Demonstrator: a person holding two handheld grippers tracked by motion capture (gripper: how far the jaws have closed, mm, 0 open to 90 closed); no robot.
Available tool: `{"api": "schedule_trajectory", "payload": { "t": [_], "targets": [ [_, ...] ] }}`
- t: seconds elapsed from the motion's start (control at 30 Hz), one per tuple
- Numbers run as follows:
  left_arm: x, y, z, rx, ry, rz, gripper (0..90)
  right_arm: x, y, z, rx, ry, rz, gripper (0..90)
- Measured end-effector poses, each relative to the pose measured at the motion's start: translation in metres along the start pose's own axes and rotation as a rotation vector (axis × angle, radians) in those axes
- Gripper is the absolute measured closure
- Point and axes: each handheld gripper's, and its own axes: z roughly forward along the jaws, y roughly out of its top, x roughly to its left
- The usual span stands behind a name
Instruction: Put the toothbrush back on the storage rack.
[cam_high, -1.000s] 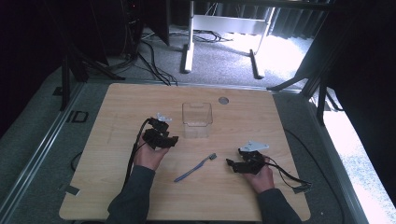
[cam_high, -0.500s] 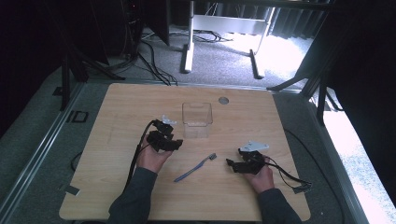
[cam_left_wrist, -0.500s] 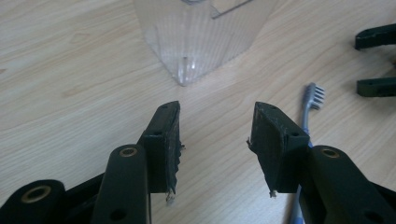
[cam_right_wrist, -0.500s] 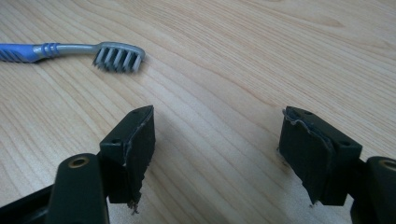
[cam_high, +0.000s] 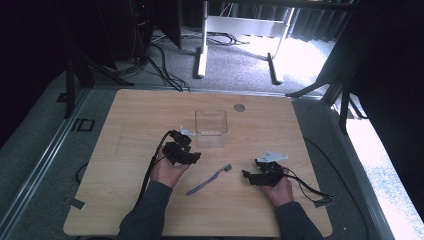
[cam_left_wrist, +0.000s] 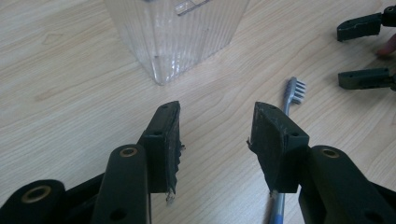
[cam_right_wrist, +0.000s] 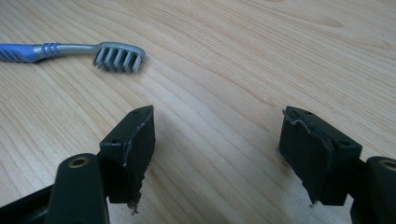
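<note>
The left hand-held gripper (cam_high: 192, 156), jaws wide, has advanced beside the clear container (cam_high: 211, 128); toothbrush (cam_high: 209, 179) lies between it and the wide-open right hand-held gripper (cam_high: 248, 176), ungrasped.

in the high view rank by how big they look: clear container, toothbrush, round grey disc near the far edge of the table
1. clear container, the largest.
2. toothbrush, long but thin; its length looks close to the container's width, so this gap is unsure.
3. round grey disc, plainly the smallest.
</note>
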Motion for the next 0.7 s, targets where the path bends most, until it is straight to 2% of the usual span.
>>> {"api": "schedule_trajectory", "payload": {
  "t": [0.7],
  "targets": [
    [-0.017,0.003,0.008,0.023,-0.03,0.016,53.0,0.0,0.0,0.0,0.001,0.0,0.0,26.6]
  ]
}}
